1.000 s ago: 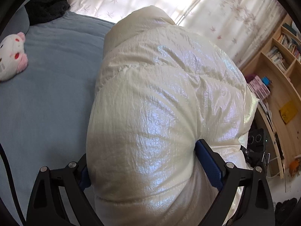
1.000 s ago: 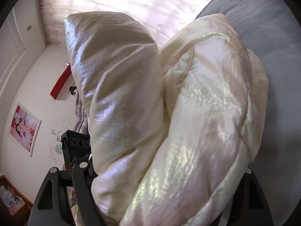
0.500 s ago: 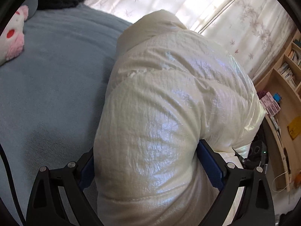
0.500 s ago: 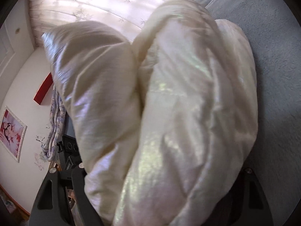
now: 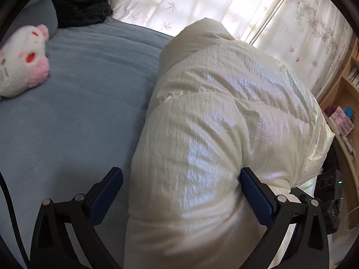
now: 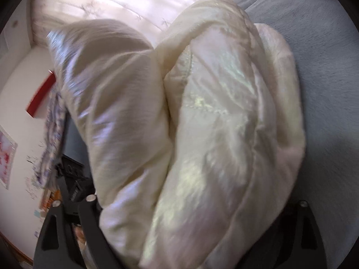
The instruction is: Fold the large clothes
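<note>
A cream-white puffer jacket [image 5: 219,139], shiny and quilted, lies bunched in a thick mound on a bed covered with a blue-grey blanket [image 5: 85,103]. In the left wrist view the mound fills the right half of the frame, and its near end bulges between the fingers of the left gripper [image 5: 181,181]. The blue-padded left finger [image 5: 105,195] stands apart from the fabric with bare blanket showing between them, while the right finger [image 5: 255,197] presses into the jacket's side. So the left gripper's fingers are spread wide and do not clench the jacket.

In the right wrist view the jacket [image 6: 202,123] shows as two puffy folds side by side with a deep crease between them, and a stitched seam runs along the right fold. The fabric spills over the right gripper [image 6: 179,213] and hides its fingertips; only the black finger arms show at the lower left and lower right. The arms sit far apart with the bulk of the jacket packed between them, but I cannot tell whether the fingers grip it. This view is somewhat blurred.

A white and pink plush toy [image 5: 22,67] lies on the blanket at the far left, well apart from the jacket. A dark knitted garment [image 5: 80,4] sits at the bed's far end. Floral sheer curtains [image 5: 280,11] hang behind the bed, and a wooden bookshelf [image 5: 345,89] stands to the right.
</note>
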Motion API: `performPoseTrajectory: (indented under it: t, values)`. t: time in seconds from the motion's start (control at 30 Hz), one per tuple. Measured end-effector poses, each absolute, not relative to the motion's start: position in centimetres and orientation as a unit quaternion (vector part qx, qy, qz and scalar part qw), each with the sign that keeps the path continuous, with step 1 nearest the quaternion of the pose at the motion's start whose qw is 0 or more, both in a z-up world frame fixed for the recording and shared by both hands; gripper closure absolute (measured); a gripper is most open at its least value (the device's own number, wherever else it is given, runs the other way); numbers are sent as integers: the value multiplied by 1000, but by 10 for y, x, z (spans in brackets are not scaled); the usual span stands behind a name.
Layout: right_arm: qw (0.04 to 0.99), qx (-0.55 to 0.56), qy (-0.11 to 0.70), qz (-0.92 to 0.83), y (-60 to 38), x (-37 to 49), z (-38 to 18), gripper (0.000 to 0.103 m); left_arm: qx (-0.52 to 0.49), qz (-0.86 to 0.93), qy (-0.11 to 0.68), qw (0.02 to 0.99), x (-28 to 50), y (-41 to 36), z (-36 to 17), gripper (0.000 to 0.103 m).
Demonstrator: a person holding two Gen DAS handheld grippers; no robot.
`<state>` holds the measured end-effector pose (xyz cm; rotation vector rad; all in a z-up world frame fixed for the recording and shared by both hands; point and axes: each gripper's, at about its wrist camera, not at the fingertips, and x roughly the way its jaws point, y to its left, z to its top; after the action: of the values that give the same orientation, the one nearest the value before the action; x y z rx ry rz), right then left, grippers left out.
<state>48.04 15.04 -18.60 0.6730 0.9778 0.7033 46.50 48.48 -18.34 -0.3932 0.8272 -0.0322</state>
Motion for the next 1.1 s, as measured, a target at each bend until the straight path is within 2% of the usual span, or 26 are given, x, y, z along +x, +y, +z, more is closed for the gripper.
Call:
performPoseTrajectory:
  t: [0.23, 0.33, 0.53, 0.77, 0.93, 1.1]
  values:
    - [813, 234, 456, 276, 114, 414, -128, 2, -114, 35, 398, 910, 427, 431, -123, 2]
    - [814, 222, 466, 267, 98, 374, -104, 2, -85, 29, 399, 913, 380, 407, -97, 2]
    - [808, 224, 464, 285, 59, 284, -59, 2, -118, -7, 386, 915, 285, 355, -32, 2]
    - [828, 196, 425, 307, 30, 184, 20, 2, -107, -13, 372, 922, 194, 300, 31, 2]
    - [840, 184, 405, 310, 14, 128, 59, 2, -99, -21, 370, 923, 141, 272, 54, 2]
    - [845, 187, 396, 307, -8, 91, 69, 2, -72, -19, 362, 929, 87, 237, 69, 2]
